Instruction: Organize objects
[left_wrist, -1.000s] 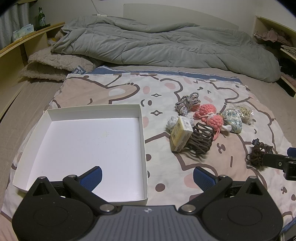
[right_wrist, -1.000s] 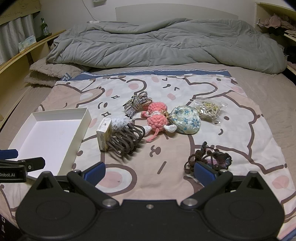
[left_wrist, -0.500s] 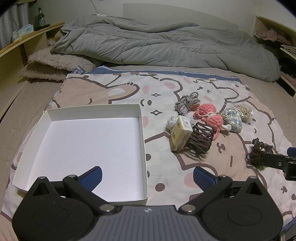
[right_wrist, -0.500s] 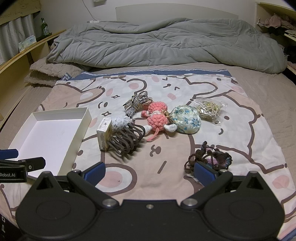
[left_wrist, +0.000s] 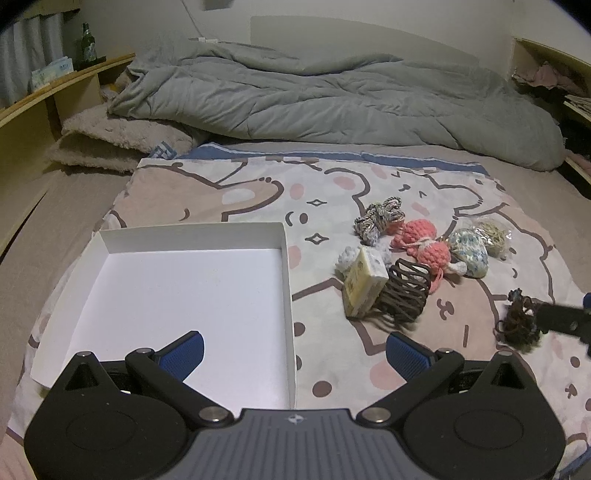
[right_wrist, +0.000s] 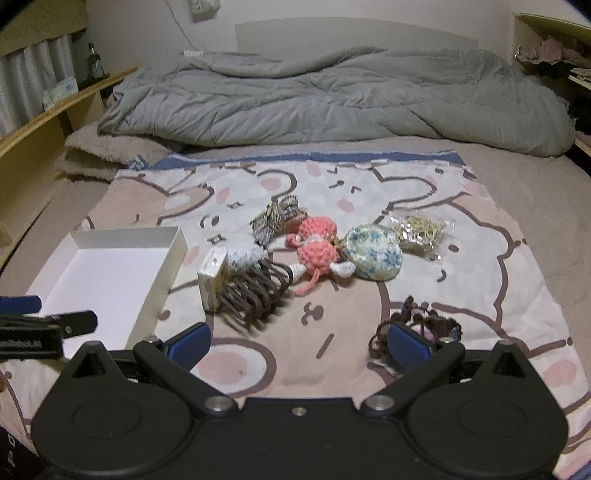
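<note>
A white shallow box (left_wrist: 284, 258) (right_wrist: 173, 254) lies empty on the cartoon-print sheet at the left. To its right sits a cluster: a small yellowish packet (left_wrist: 364, 282) (right_wrist: 213, 278), a brown claw hair clip (left_wrist: 406, 291) (right_wrist: 255, 291), a grey-striped cord bundle (left_wrist: 378, 218) (right_wrist: 277, 218), pink crochet balls (left_wrist: 424, 243) (right_wrist: 317, 243), a blue-flowered pouch (left_wrist: 471, 251) (right_wrist: 373, 251) and a bag of rubber bands (left_wrist: 493, 230) (right_wrist: 421, 230). A dark hair tie bundle (left_wrist: 519, 323) (right_wrist: 424, 325) lies apart, just ahead of my right fingertip. My left gripper (left_wrist: 293, 349) hangs open over the box's near right corner. My right gripper (right_wrist: 299, 341) is open too.
A rumpled grey duvet (left_wrist: 332, 99) covers the far half of the bed, with a beige fluffy pillow (left_wrist: 110, 144) at the far left. A wooden shelf (left_wrist: 48, 92) with a green bottle runs along the left. Shelving with clothes stands at the right.
</note>
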